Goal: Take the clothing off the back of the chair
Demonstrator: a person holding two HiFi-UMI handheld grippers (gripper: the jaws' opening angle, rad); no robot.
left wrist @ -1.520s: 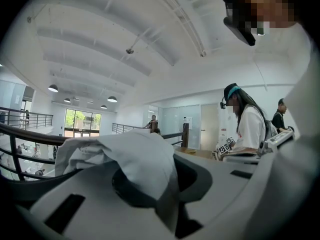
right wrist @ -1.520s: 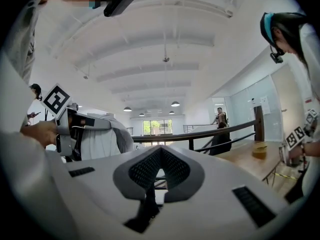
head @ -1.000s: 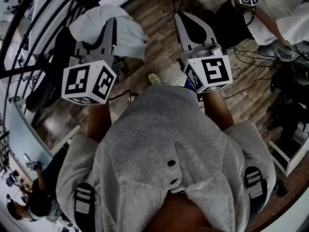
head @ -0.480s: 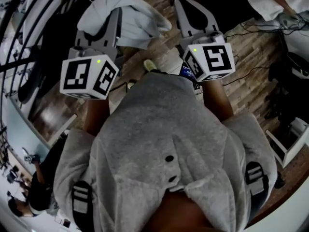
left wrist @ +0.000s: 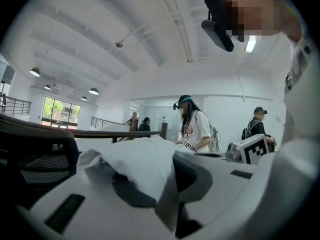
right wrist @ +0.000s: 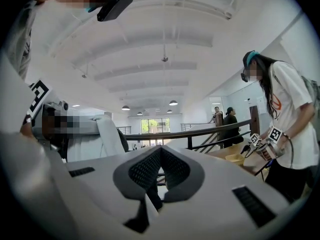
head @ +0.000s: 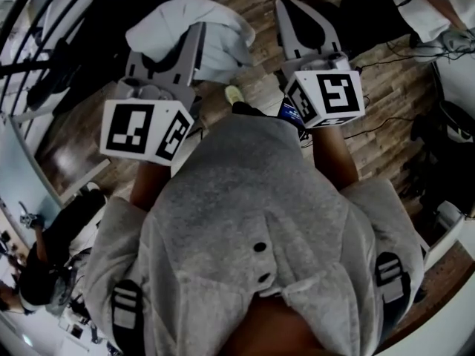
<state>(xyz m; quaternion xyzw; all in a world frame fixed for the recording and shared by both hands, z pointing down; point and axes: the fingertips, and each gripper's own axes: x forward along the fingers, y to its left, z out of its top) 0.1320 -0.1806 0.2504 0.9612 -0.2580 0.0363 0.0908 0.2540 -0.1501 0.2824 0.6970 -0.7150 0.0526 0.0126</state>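
Observation:
A white garment [head: 215,21] hangs bunched from my left gripper [head: 191,37], whose jaws are shut on its fabric. In the left gripper view the same white cloth [left wrist: 135,161] drapes over and between the jaws of the left gripper [left wrist: 167,184]. A black mesh chair back [left wrist: 35,159] stands at that view's left, apart from the cloth. My right gripper [head: 288,7] is held level beside the left one, shut with nothing in it. Its dark pads [right wrist: 145,169] meet at the tip of the right gripper [right wrist: 160,156].
Dark railings [head: 44,43] run along the upper left above a wooden floor [head: 371,80] with cables [head: 386,58] at the right. A person in a white T-shirt [right wrist: 287,109] stands nearby with marker-cube grippers. A railing [right wrist: 200,131] and a wooden table [right wrist: 235,156] lie ahead.
Both grippers have shifted to the right over the floor, and the white garment has come along in the left jaws. The railings at the left have slid further away.

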